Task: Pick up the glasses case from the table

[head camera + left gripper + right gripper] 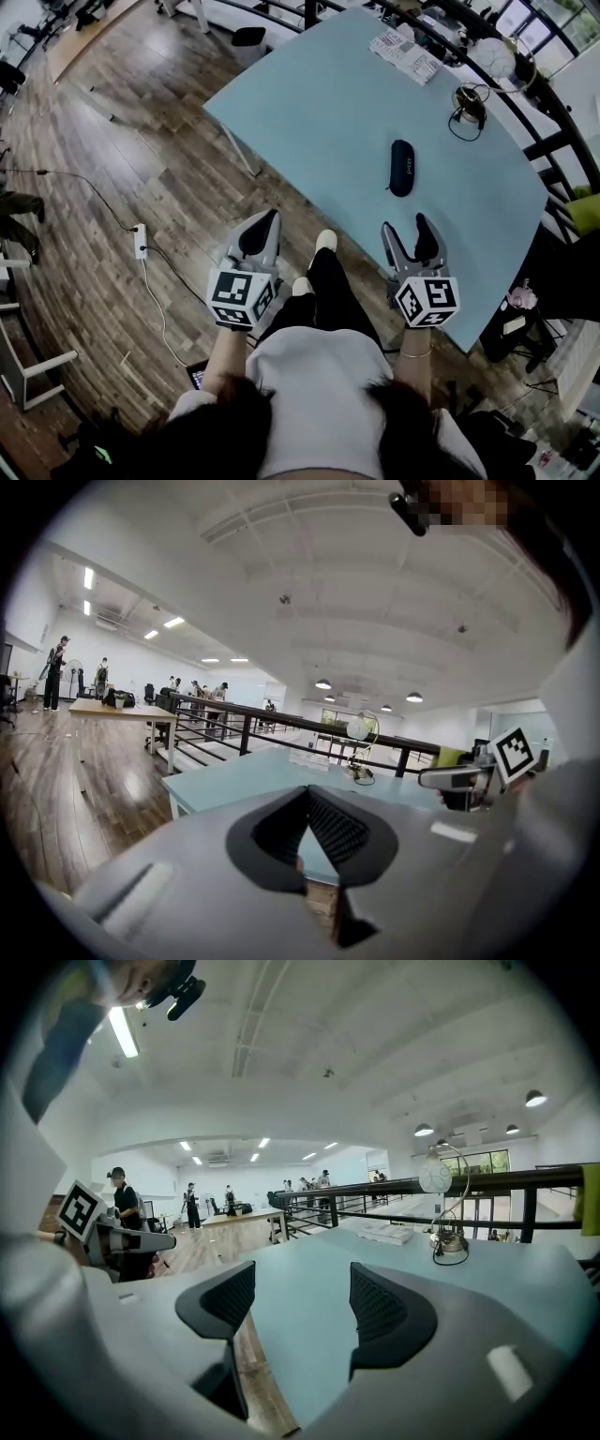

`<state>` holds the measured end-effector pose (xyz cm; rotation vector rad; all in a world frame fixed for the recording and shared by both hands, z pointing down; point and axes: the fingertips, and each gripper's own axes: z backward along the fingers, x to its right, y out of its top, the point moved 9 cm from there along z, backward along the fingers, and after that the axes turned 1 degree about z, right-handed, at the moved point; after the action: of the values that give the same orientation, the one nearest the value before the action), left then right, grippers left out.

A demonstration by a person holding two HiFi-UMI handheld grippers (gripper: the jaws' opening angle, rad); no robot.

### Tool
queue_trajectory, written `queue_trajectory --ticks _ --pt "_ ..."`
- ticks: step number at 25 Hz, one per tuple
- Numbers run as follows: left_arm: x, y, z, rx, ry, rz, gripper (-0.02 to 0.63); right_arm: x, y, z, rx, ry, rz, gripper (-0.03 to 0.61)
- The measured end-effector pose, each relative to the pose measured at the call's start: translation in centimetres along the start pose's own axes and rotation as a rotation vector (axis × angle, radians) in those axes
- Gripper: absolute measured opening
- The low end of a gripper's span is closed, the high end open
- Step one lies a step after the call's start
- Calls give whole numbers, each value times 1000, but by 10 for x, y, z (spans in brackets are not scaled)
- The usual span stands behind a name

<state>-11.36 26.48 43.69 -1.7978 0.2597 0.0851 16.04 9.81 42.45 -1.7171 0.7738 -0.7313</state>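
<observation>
The glasses case (pixel 401 168) is a dark, long oval lying flat on the light blue table (pixel 328 112), near its middle. My right gripper (pixel 405 225) hovers at the table's near edge, just short of the case, open with nothing between its fingers. In the right gripper view the right gripper (pixel 302 1283) shows only bare table between its pads; the case does not show there. My left gripper (pixel 272 217) is over the wooden floor, left of the table's edge, with its tips together. In the left gripper view the left gripper (pixel 307 791) is shut and holds nothing.
A small desk lamp (pixel 469 101) with a black cable stands beyond the case toward the far right. Printed papers (pixel 405 54) lie at the far end. A power strip (pixel 141 241) and its cord lie on the floor at left. A black railing (pixel 412 1190) runs behind the table.
</observation>
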Motion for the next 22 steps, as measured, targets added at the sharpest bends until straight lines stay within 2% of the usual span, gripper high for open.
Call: queue_trajectory --ticks 5,9,16,22 --pt "-18 5 -41 -11 1 -11 55 24 -4 -34 3 -25 -28 290" --pt "-30 27 -87 -7 -25 -32 55 46 8 -70 13 -45 -41 291" --pt "-23 78 -189 -6 -142 -91 55 94 44 -119 48 -101 -63 296" --pt "-12 92 -252 -25 -223 -107 54 128 47 -134 43 -158 -113 308"
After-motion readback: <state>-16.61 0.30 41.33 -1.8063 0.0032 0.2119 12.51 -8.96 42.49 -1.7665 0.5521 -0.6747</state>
